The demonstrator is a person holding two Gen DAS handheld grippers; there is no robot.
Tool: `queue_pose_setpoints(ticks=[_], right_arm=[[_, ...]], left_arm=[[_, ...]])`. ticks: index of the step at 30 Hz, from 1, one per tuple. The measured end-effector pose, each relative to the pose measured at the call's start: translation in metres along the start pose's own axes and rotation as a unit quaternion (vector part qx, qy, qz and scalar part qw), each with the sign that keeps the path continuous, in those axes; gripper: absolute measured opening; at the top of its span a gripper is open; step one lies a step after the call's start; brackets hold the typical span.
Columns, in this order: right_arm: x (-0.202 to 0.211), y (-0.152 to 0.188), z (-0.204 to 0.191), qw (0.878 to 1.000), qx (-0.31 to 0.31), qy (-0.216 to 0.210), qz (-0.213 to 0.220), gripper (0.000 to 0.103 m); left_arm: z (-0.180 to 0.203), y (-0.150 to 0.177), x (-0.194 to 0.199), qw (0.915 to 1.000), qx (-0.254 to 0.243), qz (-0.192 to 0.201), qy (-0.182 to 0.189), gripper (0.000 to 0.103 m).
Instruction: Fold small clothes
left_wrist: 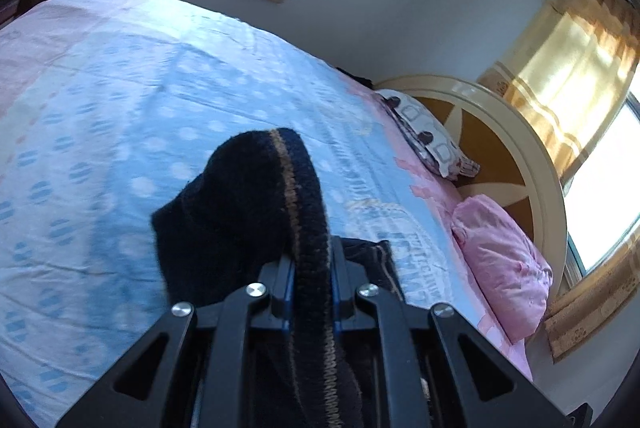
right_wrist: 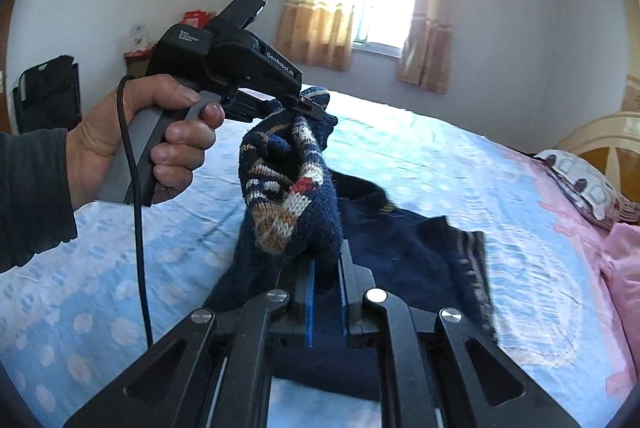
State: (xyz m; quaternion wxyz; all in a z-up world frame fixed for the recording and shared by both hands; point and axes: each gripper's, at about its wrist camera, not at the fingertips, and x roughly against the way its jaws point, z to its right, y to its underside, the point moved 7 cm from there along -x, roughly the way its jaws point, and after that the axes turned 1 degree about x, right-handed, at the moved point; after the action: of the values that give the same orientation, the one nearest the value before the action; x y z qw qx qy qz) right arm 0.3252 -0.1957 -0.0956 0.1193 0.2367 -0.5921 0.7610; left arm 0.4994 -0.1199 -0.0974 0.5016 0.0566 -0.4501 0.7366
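Both my grippers grip the navy knitted sweater (right_wrist: 292,196) above the bedsheet (right_wrist: 460,164): left gripper (left_wrist: 312,260) clamped on its ribbed hem, right gripper (right_wrist: 326,268) clamped on the patterned part; the rest trails down.

Left hand (right_wrist: 160,144) grips its handle at nine o'clock, left gripper (right_wrist: 308,106) clamped tight; right gripper (right_wrist: 326,268) pinched closed at six o'clock.
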Motion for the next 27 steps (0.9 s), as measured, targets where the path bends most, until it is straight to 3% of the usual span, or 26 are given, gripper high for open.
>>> queue_pose_setpoints(ticks=[9,19,27], right_arm=[[0.009,0.019,0.056,0.998,-0.056,0.028,-0.004,0.008],[0.021,0.059,0.118,0.992,-0.110,0.057,-0.035,0.008],[0.004,0.109,0.145,0.972,-0.213,0.009,-0.100,0.008]], left_arm=[[0.055,0.005,-0.049,0.9988,-0.040,-0.026,0.009,0.014],[0.110,0.032,-0.106,0.9929,-0.089,-0.075,0.024,0.014],[0.125,0.060,-0.164,0.9858,-0.121,-0.115,-0.013,0.014]])
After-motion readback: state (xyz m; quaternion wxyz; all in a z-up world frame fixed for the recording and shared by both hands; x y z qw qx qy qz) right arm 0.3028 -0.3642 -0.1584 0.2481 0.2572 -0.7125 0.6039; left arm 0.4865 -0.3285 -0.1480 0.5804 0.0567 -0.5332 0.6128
